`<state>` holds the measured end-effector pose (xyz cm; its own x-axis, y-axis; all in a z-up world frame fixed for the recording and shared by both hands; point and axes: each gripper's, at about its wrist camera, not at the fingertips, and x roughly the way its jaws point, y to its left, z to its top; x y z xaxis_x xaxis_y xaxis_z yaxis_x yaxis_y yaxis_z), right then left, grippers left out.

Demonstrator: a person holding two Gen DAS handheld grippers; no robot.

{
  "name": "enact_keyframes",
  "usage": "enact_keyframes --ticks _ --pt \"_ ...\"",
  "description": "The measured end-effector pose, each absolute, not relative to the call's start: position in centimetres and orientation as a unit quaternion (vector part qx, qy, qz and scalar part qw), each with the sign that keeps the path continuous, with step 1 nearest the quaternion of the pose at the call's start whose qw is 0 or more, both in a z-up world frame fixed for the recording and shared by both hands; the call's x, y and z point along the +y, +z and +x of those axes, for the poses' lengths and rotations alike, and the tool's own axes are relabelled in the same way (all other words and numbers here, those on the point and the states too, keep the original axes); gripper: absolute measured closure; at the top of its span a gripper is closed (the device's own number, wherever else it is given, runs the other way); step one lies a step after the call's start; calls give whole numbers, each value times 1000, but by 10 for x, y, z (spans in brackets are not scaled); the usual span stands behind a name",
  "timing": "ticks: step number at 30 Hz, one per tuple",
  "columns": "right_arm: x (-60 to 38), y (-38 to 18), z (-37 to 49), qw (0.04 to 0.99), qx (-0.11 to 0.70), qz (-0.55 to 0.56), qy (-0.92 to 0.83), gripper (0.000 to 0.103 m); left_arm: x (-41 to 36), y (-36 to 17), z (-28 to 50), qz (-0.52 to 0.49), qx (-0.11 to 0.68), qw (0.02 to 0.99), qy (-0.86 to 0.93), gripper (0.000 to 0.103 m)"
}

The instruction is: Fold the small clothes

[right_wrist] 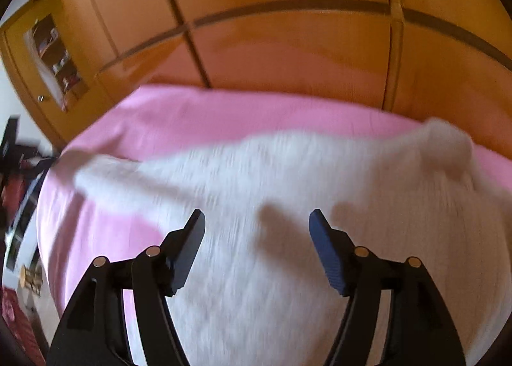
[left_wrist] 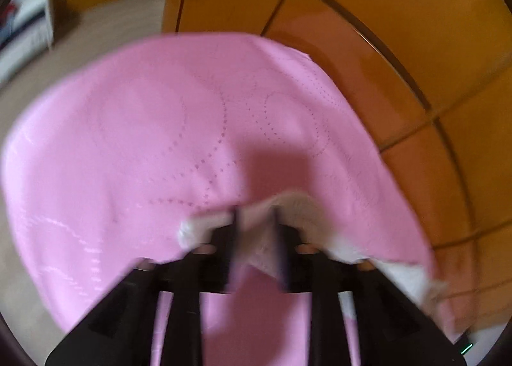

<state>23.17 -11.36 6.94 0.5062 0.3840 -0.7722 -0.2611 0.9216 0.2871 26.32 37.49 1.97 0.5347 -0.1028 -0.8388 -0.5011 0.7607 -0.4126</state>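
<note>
A white knitted garment lies spread on a pink sheet that covers the bed. My right gripper hovers over the garment's middle, open wide, with nothing between its fingers. In the left wrist view only the garment's edge shows, bunched around the fingers over the pink sheet. My left gripper has its fingers apart, and a loose fold of the white cloth lies in the gap. This view is blurred, so whether the pads touch the cloth is hard to tell.
Orange wooden cupboard panels rise right behind the bed, also seen as panels in the left wrist view. A beige floor lies beyond the bed's far left corner. An open shelf with small items stands at the left.
</note>
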Motion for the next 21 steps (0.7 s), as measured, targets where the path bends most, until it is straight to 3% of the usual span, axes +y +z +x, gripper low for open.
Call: enact_keyframes --ticks 1,6,11,12,13,14,15,17,18,19,21 --pt "-114 68 221 862 464 67 193 35 381 15 257 -335 456 812 143 44" --pt "-99 67 184 838 481 81 245 36 394 -10 236 -350 444 812 147 43" --pt "-47 61 184 822 499 33 273 47 389 -36 238 -358 446 808 143 34" --pt "-41 58 183 819 504 28 274 47 387 -35 242 -341 446 815 148 37" --pt "-35 53 184 816 509 18 275 47 381 -34 245 -314 444 826 151 60" --pt "-30 48 183 815 513 2 270 50 376 -35 248 -301 452 828 140 96" --pt "-26 43 183 819 510 -15 261 53 375 -37 250 -311 457 824 126 101" --pt "-23 43 181 829 499 -40 248 79 375 -26 243 -311 434 835 132 102" --pt "-24 44 181 833 497 -44 241 86 374 -17 239 -308 419 844 131 103" --pt "-27 46 182 832 498 -38 240 92 376 -4 230 -313 399 852 130 103" --pt "-38 55 177 830 496 -18 255 94 381 23 208 -327 361 865 122 103"
